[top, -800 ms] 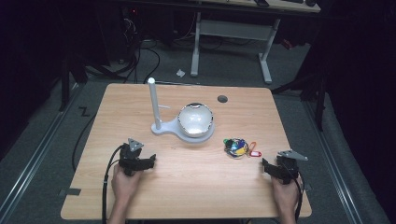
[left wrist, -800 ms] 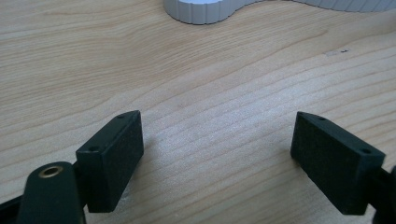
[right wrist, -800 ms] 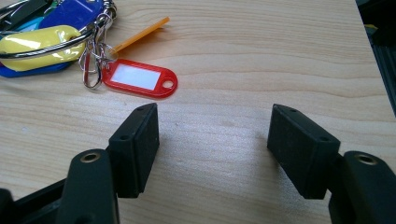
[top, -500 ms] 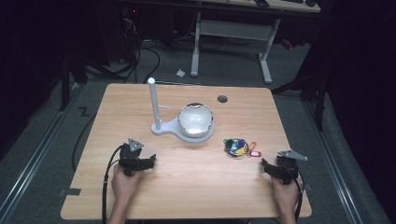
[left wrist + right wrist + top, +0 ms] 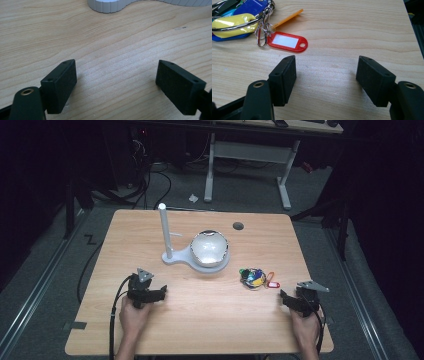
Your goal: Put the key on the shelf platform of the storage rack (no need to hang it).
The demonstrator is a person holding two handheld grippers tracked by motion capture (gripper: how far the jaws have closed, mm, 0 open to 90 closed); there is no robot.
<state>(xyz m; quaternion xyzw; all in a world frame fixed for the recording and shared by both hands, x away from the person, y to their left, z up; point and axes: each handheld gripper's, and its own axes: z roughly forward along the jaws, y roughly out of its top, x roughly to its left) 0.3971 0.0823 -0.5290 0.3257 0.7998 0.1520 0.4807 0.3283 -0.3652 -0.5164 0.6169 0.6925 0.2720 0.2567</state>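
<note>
- High view: the left tool [image 5: 161, 292] rested on the light wooden desk [image 5: 150, 225] near the front edge, held by the person's left hand [image 5: 134, 316], pointing towards the middle of the desk. The right tool [image 5: 283, 296] sat near the front right corner in the person's right hand [image 5: 305, 325]. Between them and further back lay the bunch of keys with coloured plastic tags [image 5: 256, 278], just ahead and to the left of the right tool but apart from it. Behind that stood the white stand with an upright post and a shiny domed bowl [image 5: 209, 249].
- Left gripper view: the left tool [image 5: 117, 77] was released, its jaws standing wide apart over bare wood with nothing between them. The rounded white base of the stand [image 5: 107, 5] showed at the top edge, well apart from the jaws.
- Right gripper view: the right tool [image 5: 327, 68] was likewise released, jaws spread and empty. The key bunch [image 5: 242, 18] lay up and to the left, its red plastic tag [image 5: 287, 41] near the left jaw but not touching.
- Progress, as I judged it: nothing had been grasped, so the work looked to be at its very start. The approach to the keys, the closing on them and any carrying towards the stand all remained.
</note>
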